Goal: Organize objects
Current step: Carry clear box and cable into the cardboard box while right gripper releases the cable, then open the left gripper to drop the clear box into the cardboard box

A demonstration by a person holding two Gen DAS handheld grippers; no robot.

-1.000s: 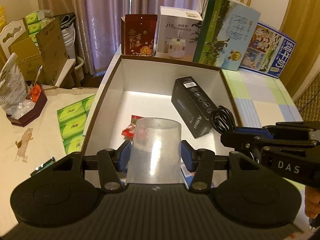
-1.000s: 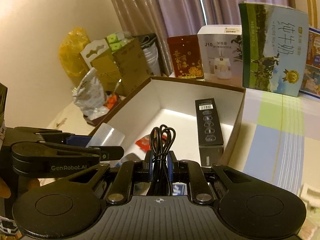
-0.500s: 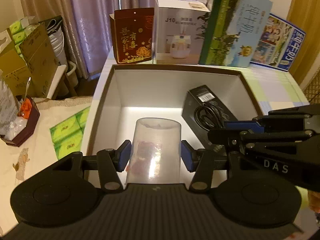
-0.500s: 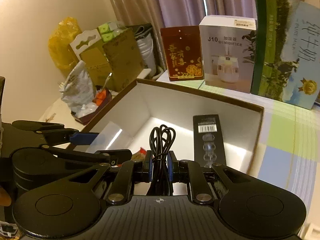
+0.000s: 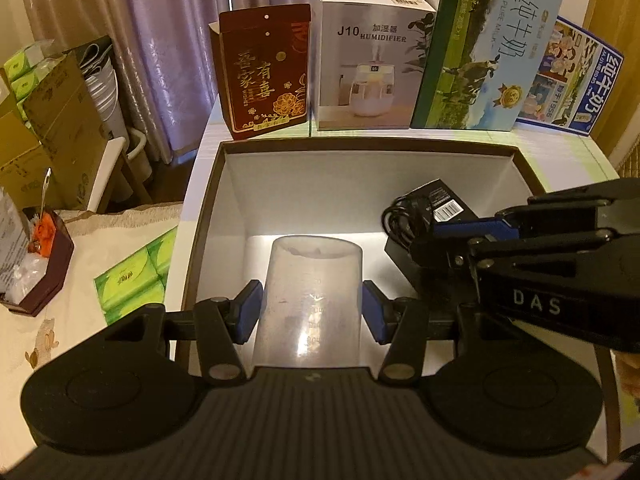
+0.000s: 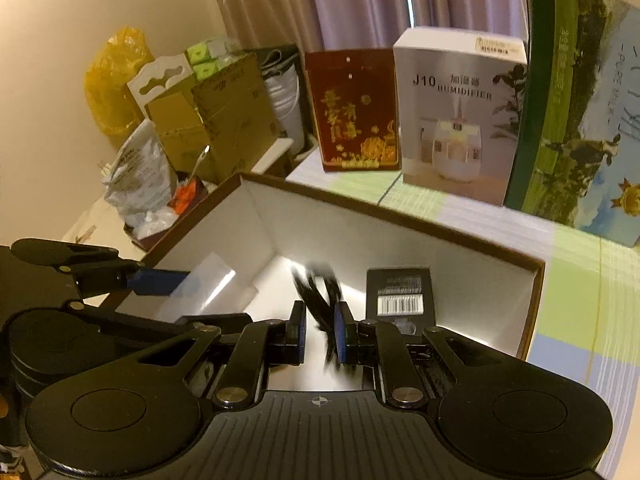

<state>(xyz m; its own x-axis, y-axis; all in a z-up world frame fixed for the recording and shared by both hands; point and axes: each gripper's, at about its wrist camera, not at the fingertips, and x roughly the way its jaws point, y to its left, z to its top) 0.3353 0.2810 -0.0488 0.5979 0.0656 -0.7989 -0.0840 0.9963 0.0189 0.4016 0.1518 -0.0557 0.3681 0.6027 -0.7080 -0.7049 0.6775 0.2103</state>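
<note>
My left gripper (image 5: 310, 314) is shut on a clear plastic measuring cup (image 5: 312, 300), held over the near part of the open brown-rimmed white box (image 5: 360, 147). My right gripper (image 6: 320, 332) has its jaws parted a little around a coiled black cable (image 6: 318, 300), which is blurred and tilted between the pads. The cable also shows in the left wrist view (image 5: 402, 220), over the black carton (image 5: 432, 216) lying in the box's right side. That carton shows in the right wrist view (image 6: 400, 294) too.
Behind the box stand a dark red carton (image 5: 266, 76), a humidifier carton (image 5: 370, 60) and two milk cartons (image 5: 484, 52). To the left are green tissue packs (image 5: 138, 276), a brown tray (image 5: 38, 264) and cardboard boxes (image 5: 52, 128).
Both grippers moved forward over the box. The right jaws have opened slightly and the cable has tipped and blurred between them. The red snack packet is no longer visible behind the cup.
</note>
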